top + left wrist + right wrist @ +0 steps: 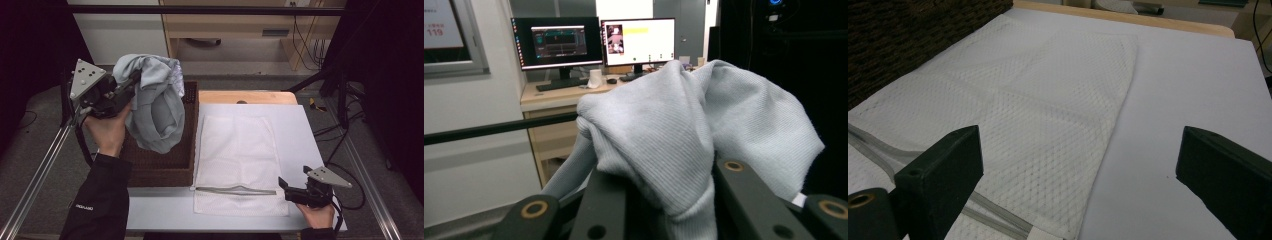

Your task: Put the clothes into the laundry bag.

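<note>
So the left gripper (134, 80) sits in the upper left of the high view, jaws clamped on a grey garment (157, 107) that hangs in a bunched loop above the wicker basket (162, 170). In the left gripper view the garment (684, 135) is draped right over the jaws, so the pinch is somewhere in the fold near the top of the bundle, and most of the fabric dangles below and to the right of the grip. The white mesh bag (240, 160) lies flat on the table (300, 130), centre of the frame, just right of the basket, its long axis running from top to bottom of the picture. Its zipper (235, 190) runs across near the bottom edge, so the mouth faces the person. The right gripper (283, 186) rests at the lower right with jaws wide apart, holding nothing, tips just beside the right end of the zipper. From the right gripper view the bag (1023, 115) spreads up and left of the jaws. What matters here, I'd say: the garment is up and left of the bag's mouth, so it has to travel right and down the frame, and the right gripper is clearly the nearer one for opening that mouth.
</note>
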Tool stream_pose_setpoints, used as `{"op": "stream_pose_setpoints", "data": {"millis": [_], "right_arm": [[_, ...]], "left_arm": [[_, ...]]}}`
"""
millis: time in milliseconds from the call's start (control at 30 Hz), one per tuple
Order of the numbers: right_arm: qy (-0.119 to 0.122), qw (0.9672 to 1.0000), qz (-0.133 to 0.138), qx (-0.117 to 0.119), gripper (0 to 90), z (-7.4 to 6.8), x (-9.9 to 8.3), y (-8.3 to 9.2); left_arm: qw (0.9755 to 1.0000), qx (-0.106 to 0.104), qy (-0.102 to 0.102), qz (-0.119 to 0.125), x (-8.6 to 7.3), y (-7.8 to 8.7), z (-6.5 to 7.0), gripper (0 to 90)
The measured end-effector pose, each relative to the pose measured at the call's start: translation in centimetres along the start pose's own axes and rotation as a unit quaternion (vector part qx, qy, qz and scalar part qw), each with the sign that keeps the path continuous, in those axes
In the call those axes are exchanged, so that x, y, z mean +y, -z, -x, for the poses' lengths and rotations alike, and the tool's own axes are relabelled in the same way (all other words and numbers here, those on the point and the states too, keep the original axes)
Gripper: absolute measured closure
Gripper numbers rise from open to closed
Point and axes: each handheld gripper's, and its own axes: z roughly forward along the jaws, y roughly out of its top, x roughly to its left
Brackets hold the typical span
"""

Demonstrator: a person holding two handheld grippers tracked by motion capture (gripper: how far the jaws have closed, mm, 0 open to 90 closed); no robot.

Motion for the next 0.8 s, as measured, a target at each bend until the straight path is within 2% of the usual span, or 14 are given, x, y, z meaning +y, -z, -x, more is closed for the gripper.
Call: {"op": "stream_pose_setpoints", "data": {"millis": [233,367,500,533,800], "right_arm": [[0.002,1.0000,0.001,-0.001,5.4,0.0,0.0,0.1],[0.003,1.0000,0.003,-0.003,5.4,0.1,0.0,0.1],[0.003,1.0000,0.004,-0.002,5.4,0.1,0.0,0.1],[0.002,1.0000,0.002,-0.001,5.4,0.0,0.0,0.1],[0.002,1.0000,0.004,-0.001,5.6,0.0,0.1,0.2]], "left_arm": [[0.9995,-0.004,-0.009,0.031,1.5,0.9,1.1,75.3],[0.9987,-0.005,-0.007,0.051,2.2,1.3,1.7,75.3],[0.9981,-0.007,-0.008,0.061,2.9,1.7,2.1,75.3],[0.9974,-0.007,-0.012,0.070,3.3,2.0,2.4,75.2],[0.9959,-0.019,-0.014,0.087,4.7,2.6,3.7,75.2]]}}
